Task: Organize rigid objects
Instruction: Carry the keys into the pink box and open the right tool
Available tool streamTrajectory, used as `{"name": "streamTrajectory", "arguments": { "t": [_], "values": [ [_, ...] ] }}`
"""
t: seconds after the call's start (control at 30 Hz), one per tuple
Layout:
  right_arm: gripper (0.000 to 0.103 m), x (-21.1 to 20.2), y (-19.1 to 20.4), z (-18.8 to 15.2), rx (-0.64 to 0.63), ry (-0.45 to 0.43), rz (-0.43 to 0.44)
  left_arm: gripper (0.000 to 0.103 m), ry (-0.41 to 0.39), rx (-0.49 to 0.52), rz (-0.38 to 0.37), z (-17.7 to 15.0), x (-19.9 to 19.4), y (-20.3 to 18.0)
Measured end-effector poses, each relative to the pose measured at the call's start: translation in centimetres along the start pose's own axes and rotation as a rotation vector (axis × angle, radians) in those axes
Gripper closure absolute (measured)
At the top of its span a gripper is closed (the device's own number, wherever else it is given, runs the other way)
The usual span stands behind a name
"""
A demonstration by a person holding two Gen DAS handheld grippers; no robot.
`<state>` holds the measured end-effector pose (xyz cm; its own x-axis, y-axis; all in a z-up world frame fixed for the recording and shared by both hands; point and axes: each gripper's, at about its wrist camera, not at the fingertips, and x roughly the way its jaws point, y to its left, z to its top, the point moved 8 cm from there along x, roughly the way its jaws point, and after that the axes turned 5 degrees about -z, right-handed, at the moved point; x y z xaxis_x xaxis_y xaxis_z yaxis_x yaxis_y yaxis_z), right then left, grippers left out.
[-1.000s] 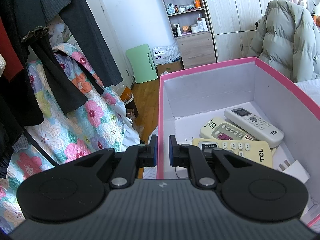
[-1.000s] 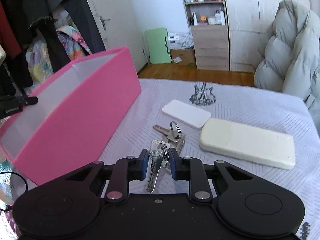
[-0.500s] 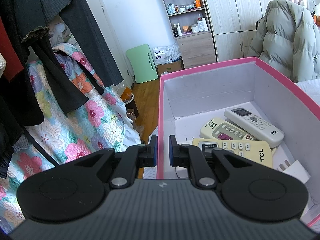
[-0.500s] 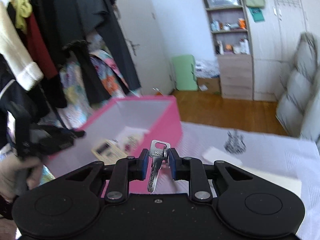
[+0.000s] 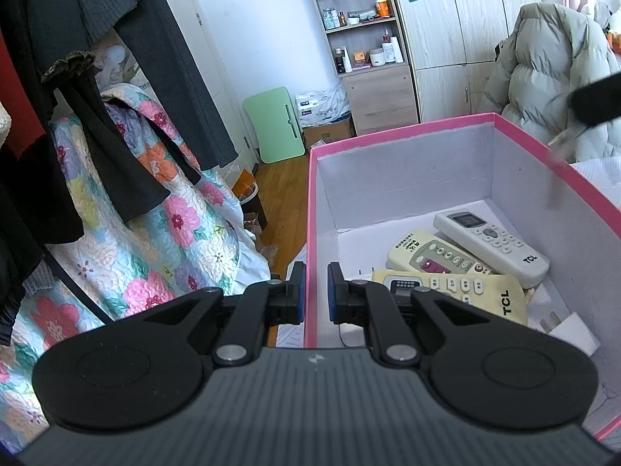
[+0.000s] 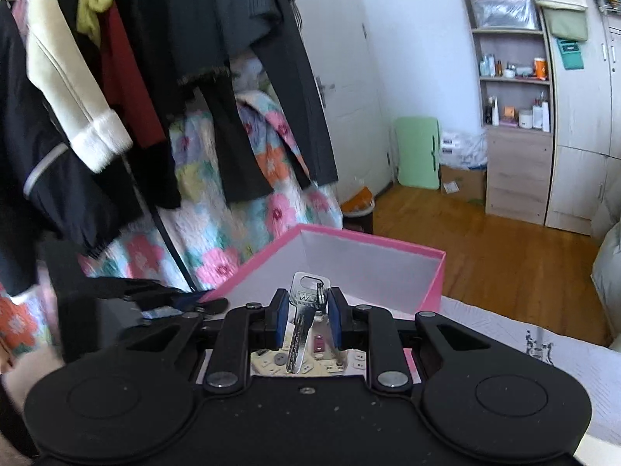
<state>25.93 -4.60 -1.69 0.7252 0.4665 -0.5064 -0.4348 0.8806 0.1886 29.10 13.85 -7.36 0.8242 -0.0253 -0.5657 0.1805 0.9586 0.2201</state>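
My left gripper [image 5: 315, 296] is shut on the near-left wall of the pink box [image 5: 403, 132], one finger outside and one inside. On the box floor lie a white remote [image 5: 493, 242], a cream remote [image 5: 431, 256], a yellowed remote [image 5: 458, 291] and a white plug adapter [image 5: 570, 330]. My right gripper [image 6: 308, 310] is shut on a silver key [image 6: 302, 310] with a key ring, held above the open pink box [image 6: 368, 239]. In the left wrist view it shows as a blurred dark shape [image 5: 597, 99] over the box's right rim, with the key [image 5: 559, 143] hanging below.
Dark coats [image 6: 233, 58] hang at the left over a floral quilt [image 5: 155, 233]. A green folding table [image 5: 277, 124], a shelf unit [image 5: 368, 39] and wardrobes line the far wall. A puffy grey jacket [image 5: 551, 66] sits right of the box. The bedspread [image 6: 504, 334] lies under the box.
My right gripper lifted the keys off the bedspread and carried them up and left over the pink box. It now shows in the left wrist view. The left gripper stayed still.
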Motion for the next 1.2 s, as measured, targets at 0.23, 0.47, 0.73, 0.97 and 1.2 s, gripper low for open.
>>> {"name": "streamTrajectory", "arguments": {
  "t": [0.23,0.47,0.73,0.97,1.2],
  "values": [
    [0.077,6.5,-0.9,-1.3,-0.065,0.116,-0.114,0.093,-0.001,0.002,-0.003,0.0,0.1,0.0],
    [0.067,5.7,-2.6,-0.5,0.062,0.080,-0.080,0.093,-0.001,0.003,-0.005,-0.1,0.1,0.0],
    [0.056,-0.4,-8.7,-2.3,0.133,0.060,-0.194,0.093,-0.003,-0.001,-0.010,-0.1,0.1,0.0],
    [0.056,-4.7,-16.2,-7.8,0.268,0.136,-0.342,0.093,-0.003,-0.001,-0.009,-0.1,0.2,0.1],
    [0.045,-5.6,-17.9,-11.1,0.219,0.206,-0.396,0.092,-0.003,-0.002,-0.012,-0.2,0.2,0.0]
  ]
}}
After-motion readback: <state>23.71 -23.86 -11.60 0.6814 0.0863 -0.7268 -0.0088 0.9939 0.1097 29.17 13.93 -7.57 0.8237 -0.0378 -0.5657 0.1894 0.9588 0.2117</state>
